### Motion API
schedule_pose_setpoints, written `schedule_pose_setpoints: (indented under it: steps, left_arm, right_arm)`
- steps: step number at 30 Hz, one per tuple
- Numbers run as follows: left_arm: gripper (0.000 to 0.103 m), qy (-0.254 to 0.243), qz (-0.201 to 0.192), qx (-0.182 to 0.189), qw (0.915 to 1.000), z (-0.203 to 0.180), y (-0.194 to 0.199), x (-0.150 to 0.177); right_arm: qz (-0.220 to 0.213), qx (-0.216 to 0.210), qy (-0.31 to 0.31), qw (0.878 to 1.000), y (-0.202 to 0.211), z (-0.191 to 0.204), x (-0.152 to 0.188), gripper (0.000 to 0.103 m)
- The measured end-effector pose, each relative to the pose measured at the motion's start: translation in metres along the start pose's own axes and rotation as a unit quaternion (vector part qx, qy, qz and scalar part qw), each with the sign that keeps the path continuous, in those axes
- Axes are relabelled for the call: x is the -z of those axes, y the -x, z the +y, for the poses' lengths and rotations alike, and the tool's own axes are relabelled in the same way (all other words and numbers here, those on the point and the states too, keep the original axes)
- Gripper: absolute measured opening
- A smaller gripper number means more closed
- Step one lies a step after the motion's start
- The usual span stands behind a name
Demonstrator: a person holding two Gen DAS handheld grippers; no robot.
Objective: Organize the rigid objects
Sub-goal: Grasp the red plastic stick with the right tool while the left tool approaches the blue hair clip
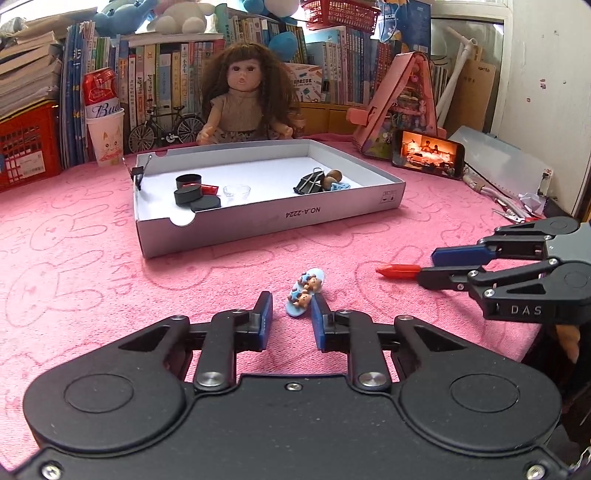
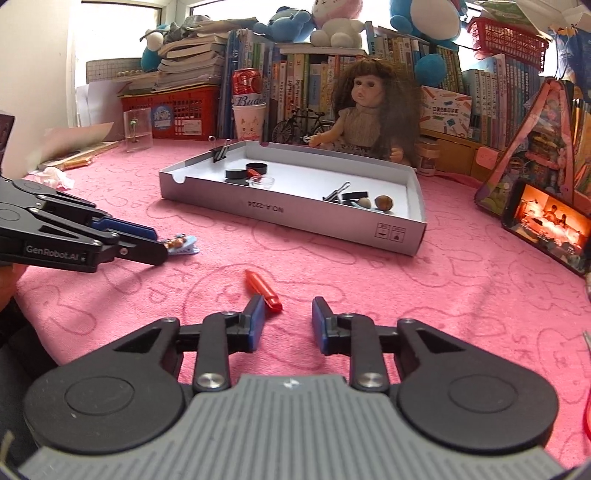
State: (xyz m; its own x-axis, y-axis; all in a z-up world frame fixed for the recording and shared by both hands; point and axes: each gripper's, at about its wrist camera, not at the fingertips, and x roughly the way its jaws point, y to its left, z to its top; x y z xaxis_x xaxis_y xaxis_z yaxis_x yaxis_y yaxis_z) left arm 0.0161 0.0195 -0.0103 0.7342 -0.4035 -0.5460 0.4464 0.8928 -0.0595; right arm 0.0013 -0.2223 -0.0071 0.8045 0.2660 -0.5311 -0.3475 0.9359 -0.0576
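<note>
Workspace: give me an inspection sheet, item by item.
Surface: pink towel with rabbit outlines.
Job's things: blue clip and red piece loose on the towel; white box holds black discs, a clear dish, binder clips and brown nuts.
Clutter: doll, can, cup, toy bike, phone playing video.
Grippers: left gripper open at the blue clip; right gripper open, red piece by its left finger.
Cables: white cord near the phone.
Surroundings: books, red baskets, plush toys.
</note>
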Motion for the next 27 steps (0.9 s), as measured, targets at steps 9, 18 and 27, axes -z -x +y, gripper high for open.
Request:
schedule_pose_setpoints:
  steps: [9,18,27]
  left_arm:
    - [0.029,-0.013,-0.006,-0.046,0.9988,0.001,0.001,0.003]
    - [0.033,0.026,-0.007,-0.092,0.9954,0.010,0.003,0.002]
    - [0.034,0.063,-0.014,-0.105,0.9924,0.006,0.009,0.006]
  right_arm:
    - [0.006,0.033,-0.029,0.999,-0.005,-0.006,-0.002,0.054]
    - [-0.007,0.040,-0.068,0.997,-0.006,-0.004,-0.001,0.062]
    - [-0.039,0.010,-0.079,0.996,-0.002,0.017,0.002,0.065]
